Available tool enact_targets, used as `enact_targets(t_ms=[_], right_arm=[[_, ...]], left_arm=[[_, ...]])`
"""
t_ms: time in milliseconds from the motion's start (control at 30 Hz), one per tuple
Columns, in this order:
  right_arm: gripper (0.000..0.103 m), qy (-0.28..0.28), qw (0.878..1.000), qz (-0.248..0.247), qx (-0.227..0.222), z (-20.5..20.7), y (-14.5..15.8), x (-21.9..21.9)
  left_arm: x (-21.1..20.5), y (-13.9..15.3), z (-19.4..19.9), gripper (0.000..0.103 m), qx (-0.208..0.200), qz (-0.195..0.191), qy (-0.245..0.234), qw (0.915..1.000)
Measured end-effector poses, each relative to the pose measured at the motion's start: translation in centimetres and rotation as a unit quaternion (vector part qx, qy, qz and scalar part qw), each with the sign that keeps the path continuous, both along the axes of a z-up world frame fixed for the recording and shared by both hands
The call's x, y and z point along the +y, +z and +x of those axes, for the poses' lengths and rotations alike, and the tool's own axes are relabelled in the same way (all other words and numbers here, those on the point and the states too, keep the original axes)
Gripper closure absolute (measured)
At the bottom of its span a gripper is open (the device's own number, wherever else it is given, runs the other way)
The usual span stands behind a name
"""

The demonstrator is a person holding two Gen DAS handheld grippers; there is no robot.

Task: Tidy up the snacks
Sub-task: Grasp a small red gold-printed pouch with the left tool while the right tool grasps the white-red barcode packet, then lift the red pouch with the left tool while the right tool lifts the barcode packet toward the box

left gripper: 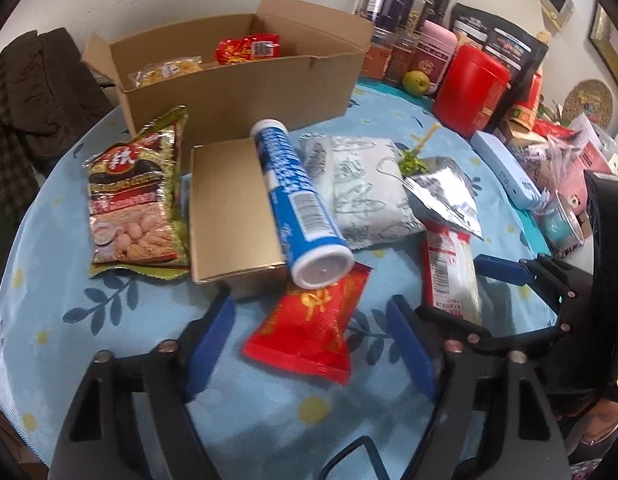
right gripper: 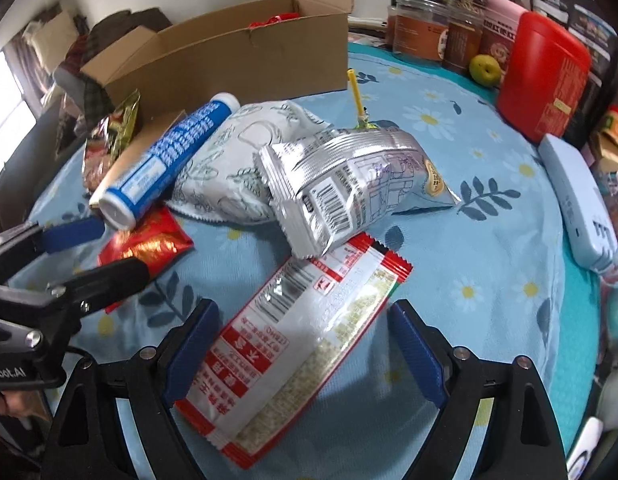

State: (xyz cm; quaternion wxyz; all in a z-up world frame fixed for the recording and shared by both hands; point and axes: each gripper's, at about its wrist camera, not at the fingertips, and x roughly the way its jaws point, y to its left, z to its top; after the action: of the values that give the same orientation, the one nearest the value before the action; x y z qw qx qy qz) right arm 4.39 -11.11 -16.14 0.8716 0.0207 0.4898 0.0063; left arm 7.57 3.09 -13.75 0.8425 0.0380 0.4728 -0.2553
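Snacks lie on a blue floral tablecloth [left gripper: 49, 312]. In the left wrist view my left gripper [left gripper: 309, 344] is open around a red snack packet [left gripper: 309, 328], its jaws on either side. A blue tube [left gripper: 297, 200] leans on a small cardboard box [left gripper: 229, 208]. A green-red bag [left gripper: 137, 196] lies left. A white pouch [left gripper: 365, 188] and a silver bag [left gripper: 445, 192] lie right. In the right wrist view my right gripper [right gripper: 305, 348] is open around a red-white noodle packet [right gripper: 297, 352]. The silver bag [right gripper: 361, 184] lies beyond it.
An open cardboard box [left gripper: 237, 92] at the back holds a red packet [left gripper: 249, 48] and a yellow packet [left gripper: 165, 70]. Jars [left gripper: 401, 0], a red canister [left gripper: 469, 88], a green pear [left gripper: 416, 82] and a pale blue device [right gripper: 577, 200] crowd the right side.
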Motion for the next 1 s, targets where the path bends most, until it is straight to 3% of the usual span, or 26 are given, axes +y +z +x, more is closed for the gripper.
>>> enact_targets(t_ms=[167, 333, 900, 1000], right_arm=[[0.041, 0.006, 1.000, -0.023, -0.005, -1.0, 0.1, -0.4], [0.050, 0.010, 1.000, -0.022, -0.007, -2.1, 0.2, -1.1], [0.050, 0.036, 0.999, -0.009, 0.003, -7.6, 0.5, -2.4], [0.044, 0.036, 0.999, -0.011, 0.000, -7.7, 0.4, -2.3]], left_arm=[[-0.8, -0.6, -0.3, 0.058, -0.002, 0.018, 0.003, 0.9998], [-1.0, -0.5, -0.8, 0.064, -0.013, 0.019, 0.006, 0.9997], [-2.9, -0.7, -6.0, 0.064, 0.021, 0.036, -0.052, 0.9978], [-3.3, -0.8, -5.8, 0.064, 0.016, 0.046, -0.049, 0.9976]])
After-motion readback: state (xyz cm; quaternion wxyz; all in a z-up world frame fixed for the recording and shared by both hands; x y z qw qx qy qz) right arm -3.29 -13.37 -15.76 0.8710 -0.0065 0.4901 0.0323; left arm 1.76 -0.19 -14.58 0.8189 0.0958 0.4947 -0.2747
